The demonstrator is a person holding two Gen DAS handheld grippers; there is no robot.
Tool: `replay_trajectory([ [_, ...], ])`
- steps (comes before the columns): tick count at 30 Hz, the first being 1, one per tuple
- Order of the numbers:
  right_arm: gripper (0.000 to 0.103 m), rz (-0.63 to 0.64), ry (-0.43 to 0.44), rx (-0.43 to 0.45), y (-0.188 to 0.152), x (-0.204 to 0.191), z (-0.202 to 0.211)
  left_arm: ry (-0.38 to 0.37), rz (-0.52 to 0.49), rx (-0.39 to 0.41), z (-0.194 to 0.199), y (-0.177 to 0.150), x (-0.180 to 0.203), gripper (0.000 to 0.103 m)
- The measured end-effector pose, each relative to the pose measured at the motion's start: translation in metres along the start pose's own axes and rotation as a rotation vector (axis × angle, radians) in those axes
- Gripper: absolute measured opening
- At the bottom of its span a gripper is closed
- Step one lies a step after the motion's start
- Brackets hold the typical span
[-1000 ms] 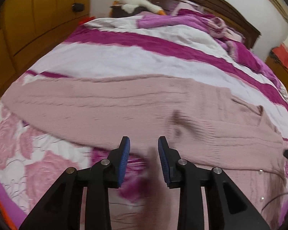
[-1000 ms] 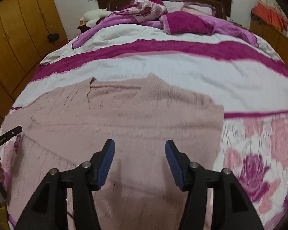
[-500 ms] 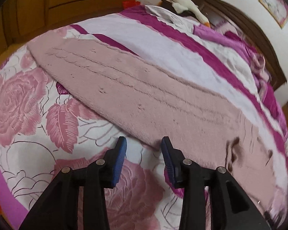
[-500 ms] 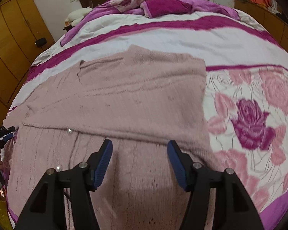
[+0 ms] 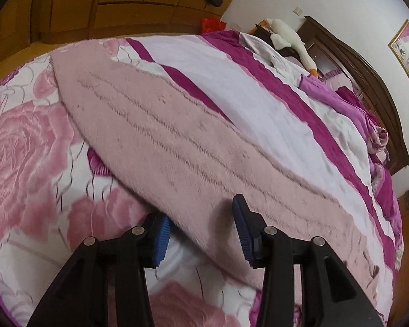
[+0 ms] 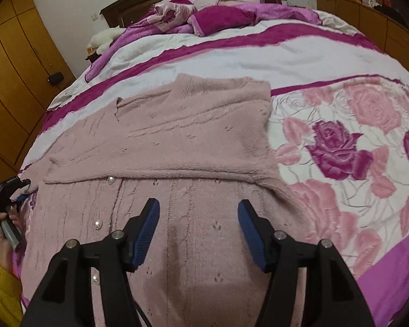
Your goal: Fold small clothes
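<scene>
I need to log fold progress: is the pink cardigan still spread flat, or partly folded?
Partly folded. One sleeve lies across the pink cardigan; the other sleeve stretches out on the bedspread.

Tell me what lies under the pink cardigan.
The pink cardigan lies flat on the rose-print bedspread, with one sleeve folded across its buttoned front. Whatever lies directly beneath the knit is covered.

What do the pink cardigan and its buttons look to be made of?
Pink cardigan: apparently a soft, fuzzy knit, wool or acrylic; cable ribs, eyelet holes and a hairy nap show. Matte finish.
Buttons: glossy, round, white, pearl-like; probably plastic imitation pearl, though the look leaves that open.
</scene>
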State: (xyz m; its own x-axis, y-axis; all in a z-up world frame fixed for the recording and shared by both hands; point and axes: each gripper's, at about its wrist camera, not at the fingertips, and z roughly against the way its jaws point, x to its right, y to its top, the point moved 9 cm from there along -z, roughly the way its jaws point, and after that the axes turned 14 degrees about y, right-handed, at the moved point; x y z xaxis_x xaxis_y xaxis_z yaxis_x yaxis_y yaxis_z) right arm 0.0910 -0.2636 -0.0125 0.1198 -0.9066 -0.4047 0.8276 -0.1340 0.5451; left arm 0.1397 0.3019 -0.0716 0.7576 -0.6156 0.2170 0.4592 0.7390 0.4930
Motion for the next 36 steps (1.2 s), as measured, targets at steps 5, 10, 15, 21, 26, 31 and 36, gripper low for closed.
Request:
replay_trajectory([
  [5, 0.063, -0.012, -0.005, 0.003, -0.004, 0.003, -0.003, -0.001, -0.032, 0.018, -0.004, 0.005, 0.0, 0.02],
  [10, 0.063, -0.044, -0.008, -0.028, -0.013, 0.01, -0.018, 0.006, -0.073, 0.029, -0.005, 0.003, 0.002, 0.021],
  [15, 0.064, -0.079, 0.002, -0.044, -0.021, 0.018, -0.027, 0.009, -0.098, 0.026, -0.006, 0.002, 0.004, 0.022],
  [21, 0.068, -0.084, 0.006, -0.049, -0.024, 0.02, -0.033, 0.012, -0.127, 0.03, -0.009, 0.0, 0.009, 0.028],
  [26, 0.07, -0.084, 0.006, -0.048, -0.024, 0.019, -0.035, 0.025, -0.146, 0.041, -0.008, -0.001, 0.011, 0.029],
  [31, 0.071, -0.091, 0.015, -0.046, -0.023, 0.021, -0.038, 0.037, -0.162, 0.046, -0.007, -0.001, 0.012, 0.029],
  [36, 0.071, -0.094, 0.017, -0.046, -0.024, 0.022, -0.038, 0.042, -0.176, 0.051, -0.005, 0.0, 0.011, 0.022],
])
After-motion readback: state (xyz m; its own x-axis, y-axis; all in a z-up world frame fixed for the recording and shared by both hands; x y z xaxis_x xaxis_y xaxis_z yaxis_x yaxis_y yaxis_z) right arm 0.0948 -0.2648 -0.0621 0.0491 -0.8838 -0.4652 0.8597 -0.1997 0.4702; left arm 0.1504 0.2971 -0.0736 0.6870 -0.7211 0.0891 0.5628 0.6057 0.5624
